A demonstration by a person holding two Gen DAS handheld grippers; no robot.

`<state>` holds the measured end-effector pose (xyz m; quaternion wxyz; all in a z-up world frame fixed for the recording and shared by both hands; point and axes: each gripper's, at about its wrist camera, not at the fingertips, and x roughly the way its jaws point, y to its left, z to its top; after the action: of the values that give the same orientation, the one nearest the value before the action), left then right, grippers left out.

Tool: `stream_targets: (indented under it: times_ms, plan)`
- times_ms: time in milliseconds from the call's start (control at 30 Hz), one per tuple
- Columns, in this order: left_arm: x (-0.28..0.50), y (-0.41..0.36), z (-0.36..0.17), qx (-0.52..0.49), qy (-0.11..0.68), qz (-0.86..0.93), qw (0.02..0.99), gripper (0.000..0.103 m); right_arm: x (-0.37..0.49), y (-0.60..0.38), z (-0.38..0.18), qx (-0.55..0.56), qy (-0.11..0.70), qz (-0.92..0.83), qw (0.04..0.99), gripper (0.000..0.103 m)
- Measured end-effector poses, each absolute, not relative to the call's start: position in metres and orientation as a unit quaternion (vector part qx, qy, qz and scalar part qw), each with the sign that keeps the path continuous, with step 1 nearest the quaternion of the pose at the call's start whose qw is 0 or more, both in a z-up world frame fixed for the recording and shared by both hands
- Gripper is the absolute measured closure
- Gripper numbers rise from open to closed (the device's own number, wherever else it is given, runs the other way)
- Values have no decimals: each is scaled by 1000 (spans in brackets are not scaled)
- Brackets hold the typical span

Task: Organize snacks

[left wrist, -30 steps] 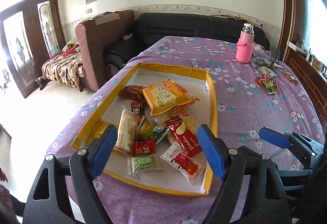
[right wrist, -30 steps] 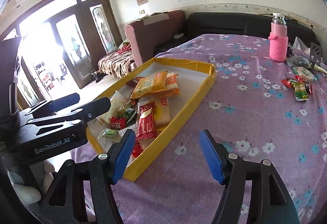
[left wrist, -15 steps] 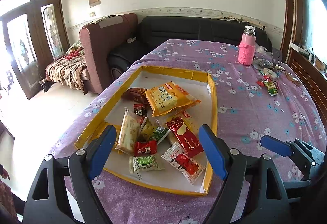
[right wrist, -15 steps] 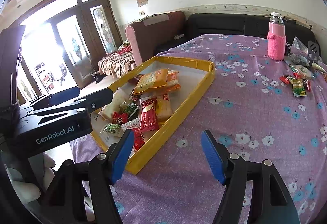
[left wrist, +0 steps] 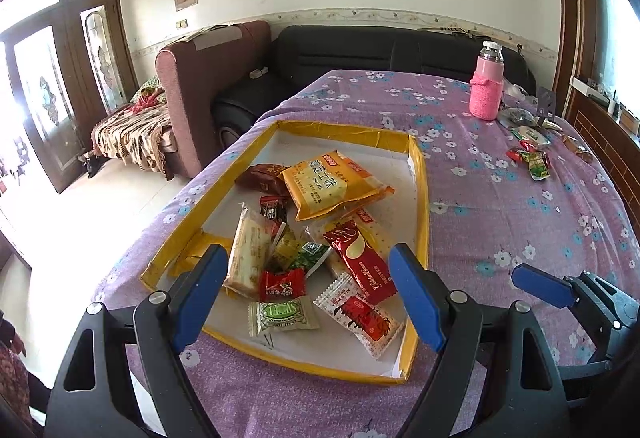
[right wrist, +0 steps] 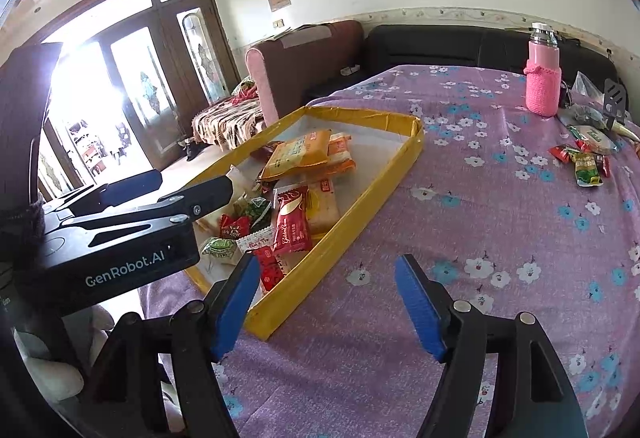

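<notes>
A yellow-rimmed cardboard tray (left wrist: 419,194) on the purple flowered tablecloth holds several snack packets: a big yellow biscuit bag (left wrist: 329,185), a red wafer pack (left wrist: 359,262), a green candy (left wrist: 283,315). The tray also shows in the right wrist view (right wrist: 384,174). A few loose snacks (left wrist: 532,160) lie at the far right of the table, also in the right wrist view (right wrist: 584,162). My left gripper (left wrist: 308,294) is open and empty above the tray's near end. My right gripper (right wrist: 326,302) is open and empty over the cloth right of the tray.
A pink-sleeved bottle (left wrist: 487,88) stands at the far right beside bags and clutter (left wrist: 528,122). A maroon armchair (left wrist: 208,86) and a black sofa (left wrist: 380,50) lie beyond the table. The table's left edge drops to the floor.
Both grippers have drawn back and risen a little, so the tray and table look slightly farther away. Both stay open and empty.
</notes>
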<state>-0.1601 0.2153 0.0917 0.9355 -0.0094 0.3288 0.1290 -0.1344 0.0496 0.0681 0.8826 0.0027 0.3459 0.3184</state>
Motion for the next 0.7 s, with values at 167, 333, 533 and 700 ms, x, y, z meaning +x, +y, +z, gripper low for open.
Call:
stream_targets:
  times_ms: [167,333,533,700]
  plan:
    - [-166,217,97,-14,302,149,942,20,-134,51,66,1,345,320,882,31]
    - [-191,210,119,7,217,225,950,14,-138,54,66,-8,338,322,885,31]
    - [-203,202,125,25,189,231,954,0,-141,55,67,-10,332,327,885,30]
    - [-189,209,117,-10,245,186,951,0,-145,54,69,-15,327,327,886,30]
